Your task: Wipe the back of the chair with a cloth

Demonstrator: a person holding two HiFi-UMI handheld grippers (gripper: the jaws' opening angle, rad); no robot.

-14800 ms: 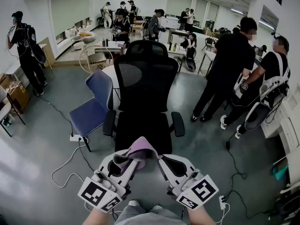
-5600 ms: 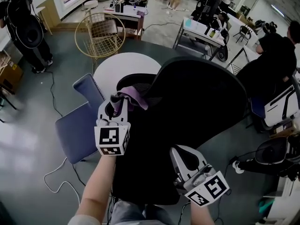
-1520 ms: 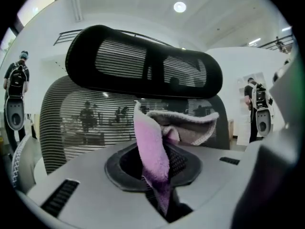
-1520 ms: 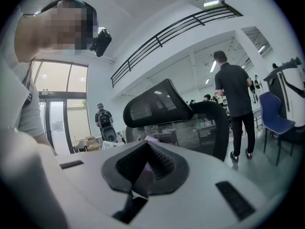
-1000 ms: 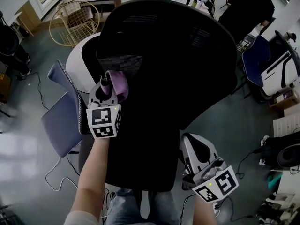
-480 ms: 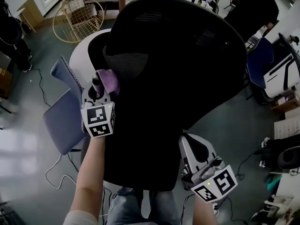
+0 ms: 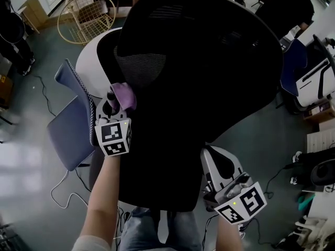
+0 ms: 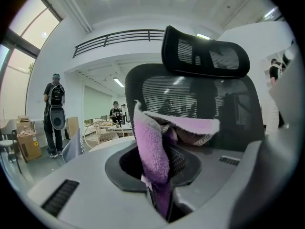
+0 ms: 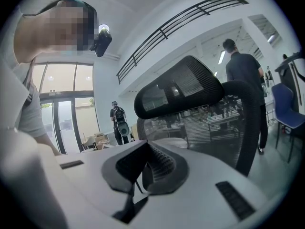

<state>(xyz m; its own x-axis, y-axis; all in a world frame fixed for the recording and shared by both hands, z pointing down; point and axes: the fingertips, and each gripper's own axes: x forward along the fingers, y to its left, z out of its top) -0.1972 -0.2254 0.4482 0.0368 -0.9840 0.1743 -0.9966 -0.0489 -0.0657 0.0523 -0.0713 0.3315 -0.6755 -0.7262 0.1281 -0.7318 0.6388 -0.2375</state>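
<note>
Left tool (image 7: pixel 113 99): closed on a purple cloth (image 7: pixel 124 94), the fabric pinched between the jaws and folded over above them in the left gripper view (image 8: pixel 153 149). Held up at the left edge of the black mesh chair back (image 7: pixel 209 61), about mid-height. Contact between cloth and mesh not confirmable from either view. Headrest (image 8: pixel 205 56) above the cloth in the left gripper view.

Right tool (image 7: pixel 220 167): jaws together, nothing between them. Held low at the right lower edge of the chair back, well apart from the cloth.

Blue chair (image 7: pixel 70 124) and round white worktop (image 7: pixel 90 61) behind the chair back, on the left.
</note>
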